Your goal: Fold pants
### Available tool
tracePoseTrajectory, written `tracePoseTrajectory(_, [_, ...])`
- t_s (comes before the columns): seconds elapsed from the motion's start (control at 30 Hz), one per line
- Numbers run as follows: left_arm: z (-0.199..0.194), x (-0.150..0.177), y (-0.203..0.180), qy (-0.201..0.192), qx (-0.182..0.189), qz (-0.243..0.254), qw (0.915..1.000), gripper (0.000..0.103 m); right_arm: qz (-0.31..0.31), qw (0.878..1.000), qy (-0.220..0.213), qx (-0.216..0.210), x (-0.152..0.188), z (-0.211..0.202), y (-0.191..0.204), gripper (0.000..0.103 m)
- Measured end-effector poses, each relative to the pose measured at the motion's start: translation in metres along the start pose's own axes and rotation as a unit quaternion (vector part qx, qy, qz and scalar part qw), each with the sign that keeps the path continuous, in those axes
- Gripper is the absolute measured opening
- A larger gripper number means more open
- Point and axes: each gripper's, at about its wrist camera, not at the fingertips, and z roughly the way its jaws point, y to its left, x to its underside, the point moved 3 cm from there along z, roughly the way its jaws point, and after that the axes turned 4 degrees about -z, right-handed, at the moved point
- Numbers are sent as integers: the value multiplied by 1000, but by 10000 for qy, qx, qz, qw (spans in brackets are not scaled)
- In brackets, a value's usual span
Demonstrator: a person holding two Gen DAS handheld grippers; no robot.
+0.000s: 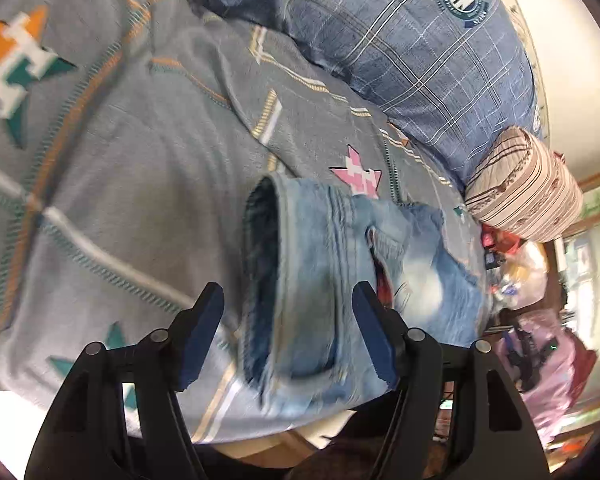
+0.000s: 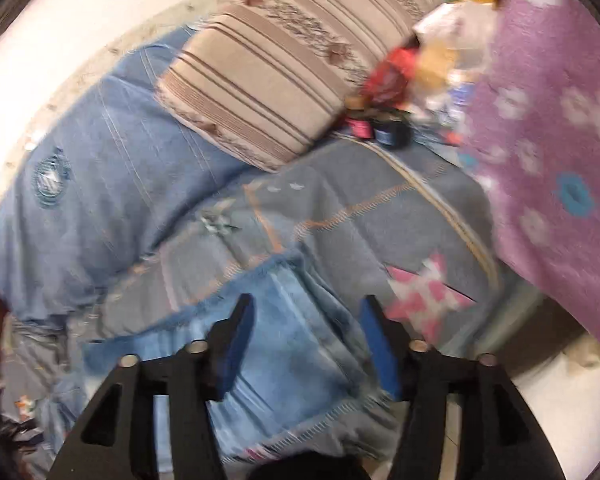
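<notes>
A: Left wrist view first. The left gripper [image 1: 288,324] is spread wide, released, its two blue pads on either side of the pants [image 1: 340,280] but not pinching them. One pair of jeans, lying bunched on the grey bedspread [image 1: 120,160] near the bed's edge, an open cuff or waist end facing the camera.

B: Risk there?

A: Closing on one layer only, I'd judge; the fold would drag crooked.

B: Anything else counted?

A: One blue plaid pillow [image 1: 420,52], one striped pillow [image 1: 524,188].

B: Right wrist view?

A: Blurred, so I hedge: the right gripper [image 2: 306,336] looks open too, over the denim, holding nothing. One purple floral cloth [image 2: 560,120] at the right, two small jars [image 2: 376,126] by the striped pillow. The pants could slide off the edge if tugged.
</notes>
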Motion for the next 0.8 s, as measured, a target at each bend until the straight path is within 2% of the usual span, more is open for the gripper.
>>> tracePoseTrajectory(0.03, [6, -3, -3, 59, 39, -53, 10000, 66, -80, 9996, 126, -249, -6, 13, 4, 70])
tracePoseTrajectory(0.1, [16, -9, -5, 204, 112, -128, 9996, 66, -241, 9983, 366, -394, -13, 45, 14, 69])
tracePoseTrajectory(0.2, [32, -13, -10, 402, 390, -336, 9979, 68, -322, 9973, 584, -317, -17, 91, 19, 70])
tracePoseTrajectory(0.23, [37, -13, -10, 452, 500, -463, 9966, 65, -304, 9958, 764, -393, -15, 109, 19, 59])
tracePoseTrajectory(0.27, [39, -12, -16, 463, 584, -466, 9961, 48, -326, 9948, 882, -379, -12, 119, 18, 40])
tracePoseTrajectory(0.3, [37, -10, -26, 457, 645, -365, 9962, 32, -414, 9936, 976, -391, -9, 127, 21, 7])
tracePoseTrajectory(0.33, [34, -9, -33, 418, 594, -277, 9970, 18, -585, 9916, 1061, -442, -8, 129, 27, 6])
tracePoseTrajectory(0.4, [18, -5, -54, 102, 661, 41, 9978, 18, -874, 9930, 683, -408, -23, 113, 37, 6])
tracePoseTrajectory(0.43, [12, -3, -61, -39, 645, 155, 9978, 18, -917, 9941, 308, -496, -39, 95, 41, 6])
tracePoseTrajectory(0.47, [12, -2, -65, -134, 517, 234, 9983, 18, -894, 9942, -30, -593, -54, 80, 42, 6])
tracePoseTrajectory(0.5, [17, -1, -66, -142, 352, 298, 9988, 18, -858, 9945, -176, -568, -61, 75, 41, 6])
tracePoseTrajectory(0.53, [25, 0, -64, -102, 130, 341, 9993, 18, -822, 9956, -165, -422, -67, 81, 38, 7])
tracePoseTrajectory(0.6, [44, 2, -51, 104, -177, 188, 9996, 18, -859, 9959, 243, -165, -59, 111, 33, 7])
tracePoseTrajectory(0.67, [53, 3, -37, 278, -102, -102, 9995, 18, -904, 9924, 825, 138, -36, 150, 27, 8])
tracePoseTrajectory(0.7, [51, 2, -33, 284, -20, -197, 9994, 18, -874, 9918, 910, 216, -28, 159, 24, 8])
tracePoseTrajectory(0.77, [37, 0, -32, 179, 37, -267, 9995, 18, -843, 9942, 630, 209, -26, 151, 26, 16])
tracePoseTrajectory(0.8, [29, 0, -33, 100, 41, -219, 9997, 18, -818, 9944, 596, 288, -27, 146, 26, 25])
